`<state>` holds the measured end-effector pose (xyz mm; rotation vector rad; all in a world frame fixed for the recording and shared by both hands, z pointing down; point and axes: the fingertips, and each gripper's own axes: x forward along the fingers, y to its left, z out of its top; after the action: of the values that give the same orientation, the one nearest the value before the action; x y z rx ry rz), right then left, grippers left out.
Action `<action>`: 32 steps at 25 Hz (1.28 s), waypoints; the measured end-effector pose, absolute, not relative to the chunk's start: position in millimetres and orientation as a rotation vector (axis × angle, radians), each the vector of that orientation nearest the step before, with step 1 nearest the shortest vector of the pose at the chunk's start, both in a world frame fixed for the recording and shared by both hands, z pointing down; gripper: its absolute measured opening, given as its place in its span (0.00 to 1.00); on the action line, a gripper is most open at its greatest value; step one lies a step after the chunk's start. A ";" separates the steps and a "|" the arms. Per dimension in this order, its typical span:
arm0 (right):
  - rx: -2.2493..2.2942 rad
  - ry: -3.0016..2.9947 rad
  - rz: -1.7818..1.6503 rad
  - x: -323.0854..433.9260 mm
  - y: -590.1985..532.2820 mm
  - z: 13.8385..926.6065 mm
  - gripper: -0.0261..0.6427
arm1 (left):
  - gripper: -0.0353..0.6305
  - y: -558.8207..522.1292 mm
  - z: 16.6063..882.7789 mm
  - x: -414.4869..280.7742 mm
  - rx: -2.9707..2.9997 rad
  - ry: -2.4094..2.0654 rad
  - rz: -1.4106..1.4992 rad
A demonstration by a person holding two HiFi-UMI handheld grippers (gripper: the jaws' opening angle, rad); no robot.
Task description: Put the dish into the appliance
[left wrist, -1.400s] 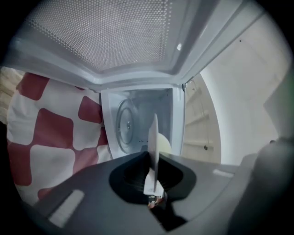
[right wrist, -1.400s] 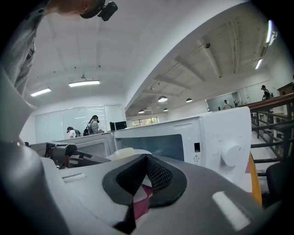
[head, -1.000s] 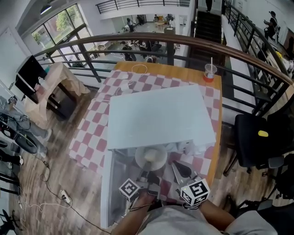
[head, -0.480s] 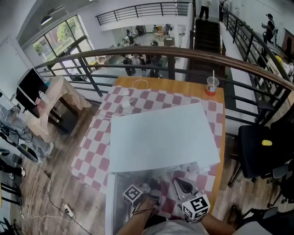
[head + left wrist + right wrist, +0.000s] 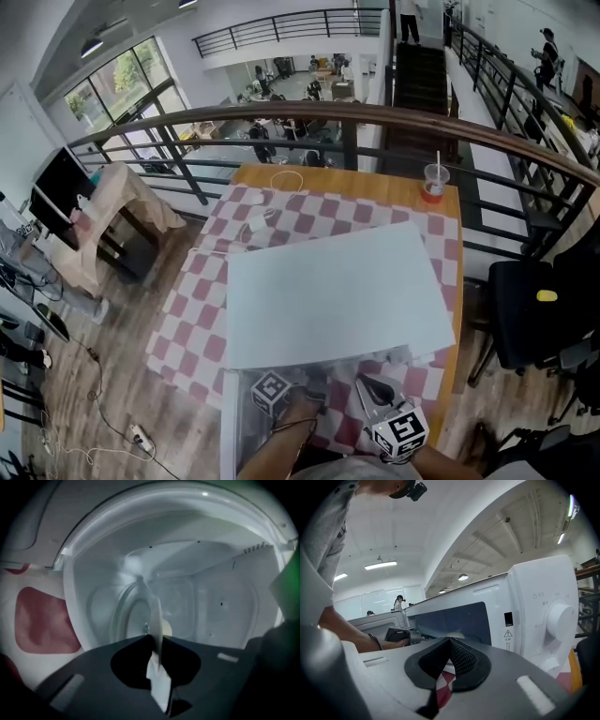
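A white microwave [image 5: 337, 291] stands on the checked table, its door [image 5: 231, 427] swung open to the left. My left gripper [image 5: 157, 641] is shut on the rim of a white dish [image 5: 155, 616], which is seen edge-on. The dish is inside the cavity, over the glass turntable [image 5: 124, 616]. In the head view the microwave's top hides the dish, and only the left gripper's marker cube [image 5: 273, 392] shows at the opening. My right gripper [image 5: 450, 643] is shut and empty, in front of the microwave near its control knob [image 5: 560, 618].
A cup with a straw [image 5: 432, 182] stands at the table's far right corner. A white cable [image 5: 286, 178] lies at the far edge. A black chair [image 5: 525, 314] is to the right of the table, and a curved railing [image 5: 375, 117] runs behind it.
The left gripper has carried the dish forward from in front of the opening into the cavity, so the microwave's top now hides the dish. The right gripper has stayed in place.
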<state>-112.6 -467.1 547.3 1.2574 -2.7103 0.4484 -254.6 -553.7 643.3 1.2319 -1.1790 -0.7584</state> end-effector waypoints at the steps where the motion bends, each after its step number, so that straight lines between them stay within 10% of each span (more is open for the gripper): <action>1: 1.254 -2.712 0.450 -114.8 -466.2 547.0 0.04 | 0.10 -556.5 643.7 -253.8 1.224 -1.183 -0.743; 12: 1.258 -2.699 0.460 -114.6 -458.9 546.2 0.04 | 0.10 -566.2 652.4 -250.1 1.128 -1.243 -0.638; 17: 1.276 -2.702 0.434 -112.1 -460.0 543.1 0.04 | 0.34 -570.7 633.7 -239.1 1.310 -1.257 -0.504; 32: 1.256 -2.715 0.399 -110.9 -451.8 541.5 0.04 | 0.56 -546.7 635.7 -204.3 1.786 -1.276 0.122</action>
<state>-110.9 -451.8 541.5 1.2560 -2.7148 0.3994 -204.3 -546.7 635.7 1.7856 -1.2765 0.1222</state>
